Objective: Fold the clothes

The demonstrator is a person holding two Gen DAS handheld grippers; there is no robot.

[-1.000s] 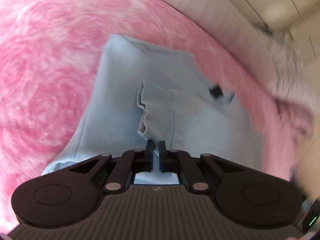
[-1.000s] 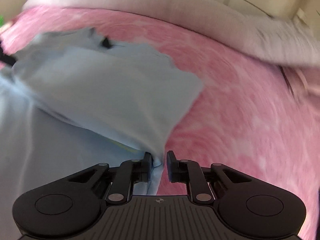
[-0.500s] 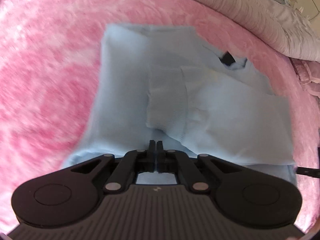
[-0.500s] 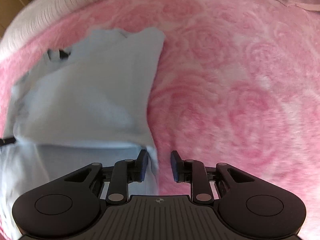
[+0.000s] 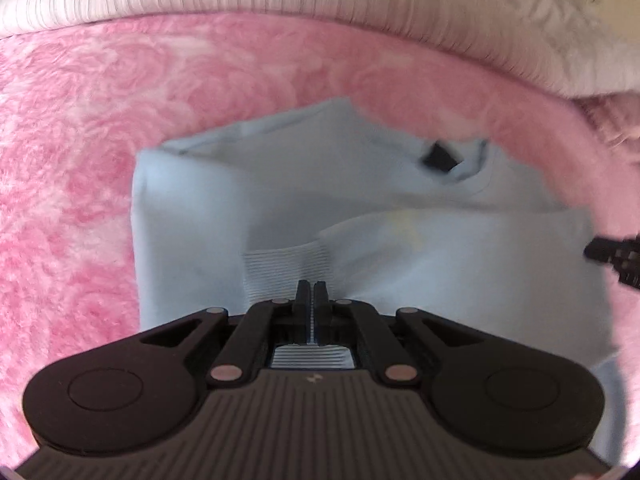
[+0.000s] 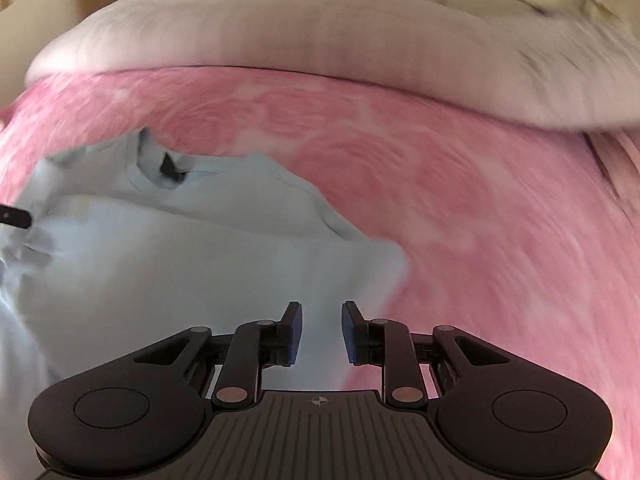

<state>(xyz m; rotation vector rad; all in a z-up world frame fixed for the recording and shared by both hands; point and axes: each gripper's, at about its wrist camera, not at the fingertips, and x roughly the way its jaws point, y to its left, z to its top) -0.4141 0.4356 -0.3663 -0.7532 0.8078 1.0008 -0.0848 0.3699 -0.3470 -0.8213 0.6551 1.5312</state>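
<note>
Left cuff pinched, right side let go, sweater half folded on the bed

Your left gripper [image 5: 310,294] is closed on the ribbed cuff [image 5: 280,268] of the light blue sweater [image 5: 192,216], likely to carry the sleeve across; the sweater lies on the pink blanket [image 5: 80,120], collar far; your right gripper [image 6: 319,322] hangs apart and empty over its right edge; half a second ago that edge sat between those jaws, and both views have tilted toward the pillow [image 6: 280,36].
</note>
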